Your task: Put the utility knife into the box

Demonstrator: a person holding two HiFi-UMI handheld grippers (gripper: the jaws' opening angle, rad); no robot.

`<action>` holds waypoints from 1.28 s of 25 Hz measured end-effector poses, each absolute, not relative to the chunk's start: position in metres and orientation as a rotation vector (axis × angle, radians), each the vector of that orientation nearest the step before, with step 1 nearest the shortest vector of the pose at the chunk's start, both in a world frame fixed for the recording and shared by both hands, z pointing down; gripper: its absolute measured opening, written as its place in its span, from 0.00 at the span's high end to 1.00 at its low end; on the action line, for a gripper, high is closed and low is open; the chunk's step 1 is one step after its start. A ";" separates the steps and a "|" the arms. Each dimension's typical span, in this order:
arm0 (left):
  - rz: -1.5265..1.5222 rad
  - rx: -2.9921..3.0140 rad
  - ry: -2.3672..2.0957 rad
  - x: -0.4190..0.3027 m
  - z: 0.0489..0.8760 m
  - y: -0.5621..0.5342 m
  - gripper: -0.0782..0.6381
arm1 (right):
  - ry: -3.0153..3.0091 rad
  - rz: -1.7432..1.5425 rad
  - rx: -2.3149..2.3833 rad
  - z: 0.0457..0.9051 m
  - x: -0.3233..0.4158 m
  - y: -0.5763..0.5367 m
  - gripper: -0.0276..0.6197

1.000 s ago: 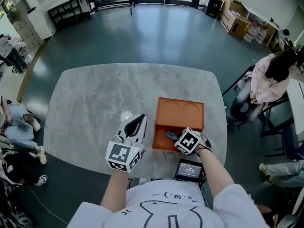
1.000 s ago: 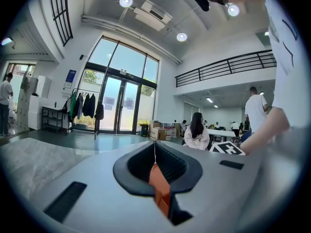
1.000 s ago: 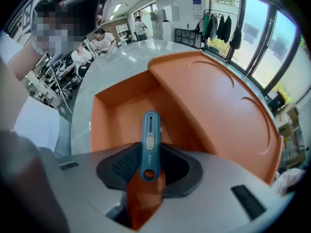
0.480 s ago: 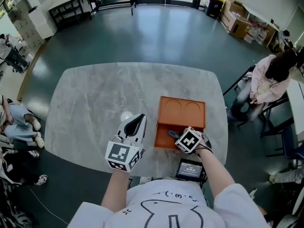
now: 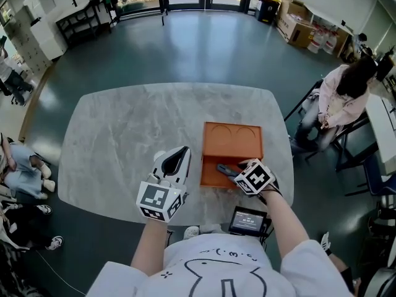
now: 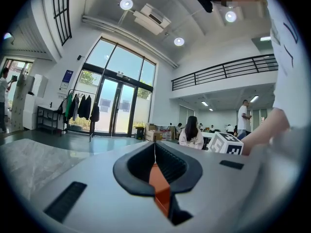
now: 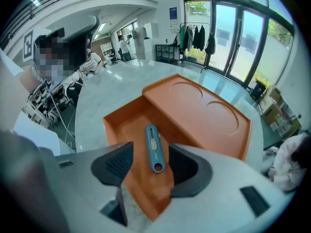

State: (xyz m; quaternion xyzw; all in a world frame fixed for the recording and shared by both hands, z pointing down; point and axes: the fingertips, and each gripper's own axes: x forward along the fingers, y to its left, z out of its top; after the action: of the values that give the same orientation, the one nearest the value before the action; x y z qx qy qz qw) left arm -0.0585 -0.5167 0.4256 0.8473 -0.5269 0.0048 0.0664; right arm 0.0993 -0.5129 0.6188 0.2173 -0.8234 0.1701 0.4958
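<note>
The orange box (image 5: 232, 129) stands on the table's near right part. Its raised half has two round hollows, and its open tray faces me. The blue-grey utility knife (image 7: 154, 147) lies flat on the tray floor (image 7: 126, 125). In the head view the knife (image 5: 225, 168) shows just ahead of my right gripper (image 5: 235, 172). The right gripper (image 7: 150, 164) hangs over the tray's near edge. Its jaws are opening, with the knife lying loose between them and touching neither pad. My left gripper (image 5: 176, 159) is shut and empty, left of the box above the table.
The grey marble table (image 5: 124, 141) stretches away to the left and back. A small white object (image 5: 160, 154) lies beside the left gripper. A device with a lit screen (image 5: 247, 220) sits below the table's near edge. A seated person (image 5: 340, 98) is off to the right.
The right gripper's jaws have spread and let go of the knife, which now lies in the box's tray. The right gripper has shifted slightly right. The left gripper has not moved.
</note>
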 end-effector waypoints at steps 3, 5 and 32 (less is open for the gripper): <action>0.013 2.583 -1.566 -0.054 0.421 -0.509 0.87 | -2.030 0.426 0.606 0.602 0.107 -0.512 0.60; 0.017 2.602 -1.551 -0.052 0.417 -0.503 0.87 | -2.060 0.433 0.662 0.587 0.110 -0.508 0.60; -0.086 2.763 -1.418 -0.033 0.385 -0.432 0.87 | -2.453 0.246 1.383 0.412 0.125 -0.412 0.94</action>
State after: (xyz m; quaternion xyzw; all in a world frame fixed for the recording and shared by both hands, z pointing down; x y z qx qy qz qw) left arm -0.0332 -0.4318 0.3855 0.8892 -0.4564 -0.0276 0.0174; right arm 0.1249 -0.4123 0.4124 0.4830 -0.8572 0.0860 0.1567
